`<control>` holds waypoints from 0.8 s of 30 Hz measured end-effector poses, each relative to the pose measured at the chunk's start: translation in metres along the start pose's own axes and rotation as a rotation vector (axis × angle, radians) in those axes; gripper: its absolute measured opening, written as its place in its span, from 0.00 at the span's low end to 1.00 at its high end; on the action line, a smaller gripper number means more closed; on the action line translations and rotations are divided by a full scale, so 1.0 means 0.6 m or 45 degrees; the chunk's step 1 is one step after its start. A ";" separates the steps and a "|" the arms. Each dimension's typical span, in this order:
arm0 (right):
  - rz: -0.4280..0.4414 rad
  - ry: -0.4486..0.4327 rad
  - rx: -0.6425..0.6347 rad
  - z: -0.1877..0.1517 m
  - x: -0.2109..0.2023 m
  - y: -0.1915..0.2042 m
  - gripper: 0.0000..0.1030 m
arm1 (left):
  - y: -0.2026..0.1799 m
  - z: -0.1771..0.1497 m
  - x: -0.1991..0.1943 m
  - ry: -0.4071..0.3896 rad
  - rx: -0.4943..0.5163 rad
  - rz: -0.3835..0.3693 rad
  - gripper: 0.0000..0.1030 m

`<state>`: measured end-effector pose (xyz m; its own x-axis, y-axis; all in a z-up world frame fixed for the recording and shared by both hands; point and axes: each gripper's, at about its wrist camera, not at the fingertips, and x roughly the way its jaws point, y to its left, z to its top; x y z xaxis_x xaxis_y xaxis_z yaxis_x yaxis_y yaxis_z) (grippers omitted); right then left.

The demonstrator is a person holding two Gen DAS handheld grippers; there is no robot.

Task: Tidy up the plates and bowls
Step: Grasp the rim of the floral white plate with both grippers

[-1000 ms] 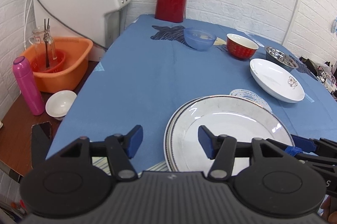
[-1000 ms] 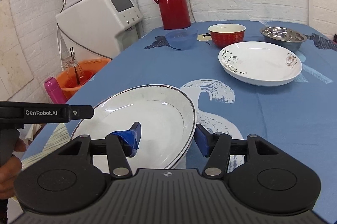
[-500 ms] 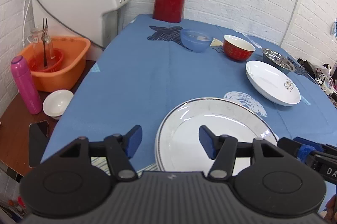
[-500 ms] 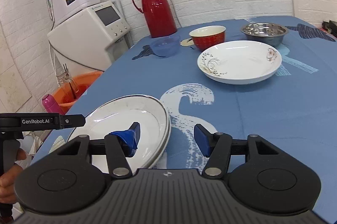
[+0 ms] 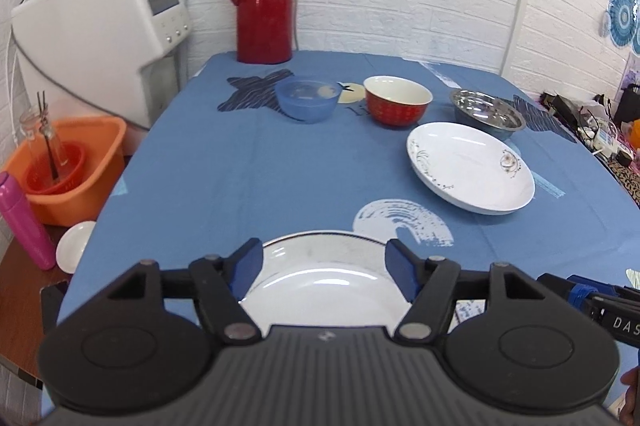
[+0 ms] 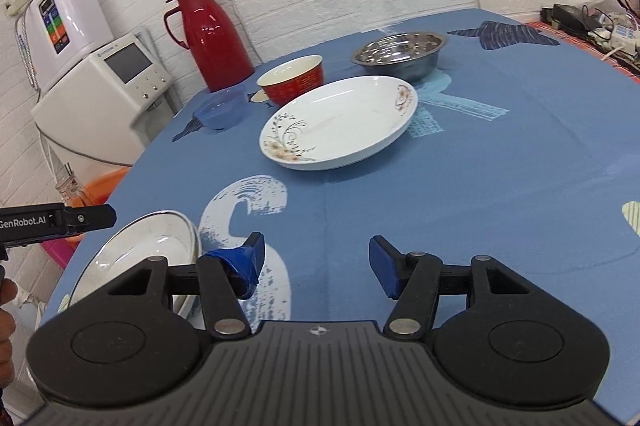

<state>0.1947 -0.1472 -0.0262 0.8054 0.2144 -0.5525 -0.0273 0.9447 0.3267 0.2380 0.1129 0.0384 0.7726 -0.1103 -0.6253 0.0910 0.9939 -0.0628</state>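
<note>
Two handheld grippers hover over a table (image 5: pixel 248 161) covered in blue cloth. The left gripper (image 5: pixel 326 268) has its blue-padded fingers spread wide above stacked white plates (image 5: pixel 324 278) with dark rims, which sit at the table's near edge. The right gripper (image 6: pixel 316 262) is also spread and empty, over bare cloth just right of those plates (image 6: pixel 156 242).

Only the left wrist view shows what lies off the table's left edge: an orange plastic basin (image 5: pixel 76 165), a pink bottle (image 5: pixel 24 222) and a small white dish (image 5: pixel 74 244) on a lower wooden surface. The right wrist view alone shows the open stretch of cloth toward the table's right edge.

Mid-table lies a shallow, glossy white plate with flower prints (image 6: pixel 340 121). Behind it stand a shiny metal bowl (image 6: pixel 400 53), a red bowl (image 6: pixel 292 79) with a white inside and a clear blue plastic bowl (image 6: pixel 222 111). A red jug (image 5: pixel 264 1) stands at the far edge against a white brick wall.
</note>
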 end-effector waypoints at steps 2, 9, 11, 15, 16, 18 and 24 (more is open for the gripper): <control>-0.043 0.000 0.033 0.007 0.005 -0.016 0.43 | -0.013 0.006 0.010 0.012 0.024 0.001 0.66; -0.044 0.000 0.122 0.037 0.026 -0.069 0.44 | -0.041 0.037 0.051 0.106 0.076 -0.048 0.67; -0.046 -0.018 0.118 0.063 0.034 -0.082 0.44 | -0.049 0.059 0.059 0.114 0.097 -0.090 0.67; -0.097 -0.080 0.055 0.124 0.056 -0.095 0.44 | -0.074 0.115 0.092 0.115 0.127 -0.205 0.69; -0.109 -0.085 0.039 0.137 0.065 -0.097 0.44 | -0.082 0.126 0.106 0.129 0.129 -0.225 0.69; -0.117 -0.083 -0.006 0.162 0.086 -0.097 0.45 | -0.094 0.144 0.142 0.184 0.118 -0.287 0.70; -0.158 0.020 -0.109 0.192 0.171 -0.099 0.45 | -0.115 0.163 0.258 0.391 0.043 -0.321 0.70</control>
<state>0.3472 -0.2100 -0.0139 0.7962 0.0977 -0.5971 0.0213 0.9818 0.1890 0.4130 0.0263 0.0218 0.5002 -0.3382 -0.7971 0.2788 0.9344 -0.2216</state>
